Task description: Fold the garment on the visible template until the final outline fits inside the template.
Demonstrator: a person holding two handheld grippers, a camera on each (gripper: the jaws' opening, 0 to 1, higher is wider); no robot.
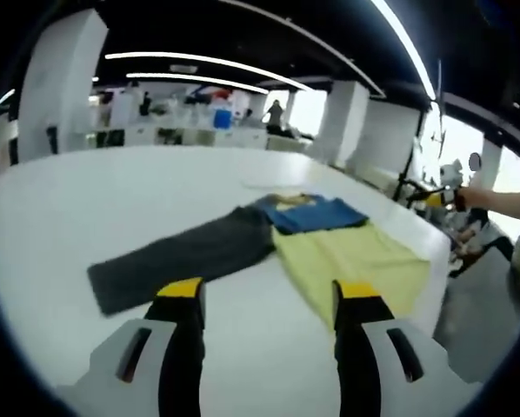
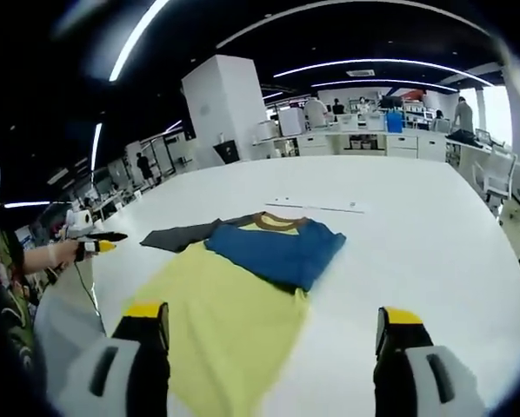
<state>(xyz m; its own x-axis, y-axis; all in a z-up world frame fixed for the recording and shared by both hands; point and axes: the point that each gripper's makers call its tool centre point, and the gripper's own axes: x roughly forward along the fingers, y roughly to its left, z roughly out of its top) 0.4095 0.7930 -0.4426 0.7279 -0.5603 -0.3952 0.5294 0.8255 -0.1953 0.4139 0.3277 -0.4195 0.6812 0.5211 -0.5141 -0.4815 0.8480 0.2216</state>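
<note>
A garment lies flat on the white table (image 1: 112, 200). It has a yellow body (image 1: 364, 256), a blue part (image 1: 316, 214) folded over its top, and a long dark grey sleeve (image 1: 182, 256) stretched to the left. My left gripper (image 1: 270, 289) hovers open above the table just short of the sleeve and the yellow hem, holding nothing. In the right gripper view the yellow body (image 2: 225, 317) is nearest, with the blue part (image 2: 277, 248), a brown collar (image 2: 277, 222) and the grey sleeve (image 2: 177, 234) behind it. My right gripper (image 2: 274, 314) is open over the yellow cloth's edge, holding nothing.
A thin line (image 2: 316, 207) marks the table (image 2: 434, 243) beyond the collar. At the table's edge a hand holds a yellow-tipped gripper (image 2: 99, 246), seen also as a gripper in a hand (image 1: 434, 198). Pillars, desks and people stand far behind.
</note>
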